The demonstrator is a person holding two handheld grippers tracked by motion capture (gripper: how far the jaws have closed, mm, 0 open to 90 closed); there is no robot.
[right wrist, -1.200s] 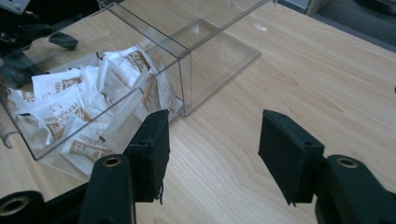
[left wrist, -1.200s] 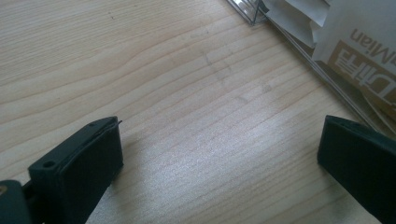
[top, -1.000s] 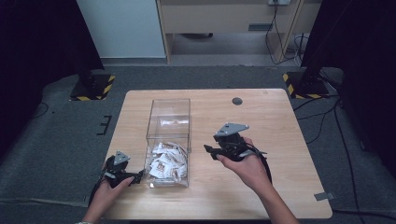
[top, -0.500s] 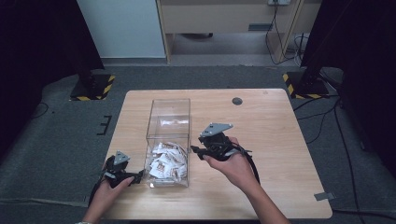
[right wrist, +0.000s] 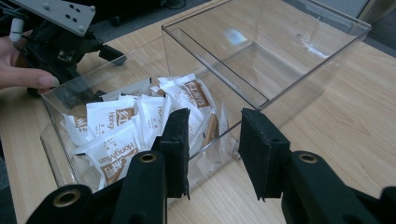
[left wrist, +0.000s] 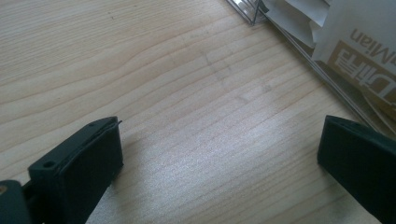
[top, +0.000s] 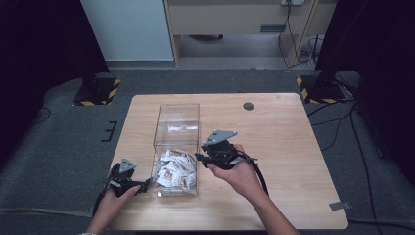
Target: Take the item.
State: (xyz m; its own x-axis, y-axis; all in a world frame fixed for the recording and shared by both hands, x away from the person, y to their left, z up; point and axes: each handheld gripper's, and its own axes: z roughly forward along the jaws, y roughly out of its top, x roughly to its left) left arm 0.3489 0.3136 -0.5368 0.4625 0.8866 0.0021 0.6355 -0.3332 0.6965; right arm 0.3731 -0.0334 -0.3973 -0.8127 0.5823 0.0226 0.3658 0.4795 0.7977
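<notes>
One clear box [top: 177,128], many white sachets [top: 173,169]

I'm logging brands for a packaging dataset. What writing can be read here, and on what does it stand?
"HongMian": brown print on the white sachets in the near compartment of the clear box, right gripper view.
"Mian", cut off by the frame edge: on a sachet behind the box wall, left gripper view.
Characters beside the name: too blurred to read.
High view: sachet print too small.
</notes>
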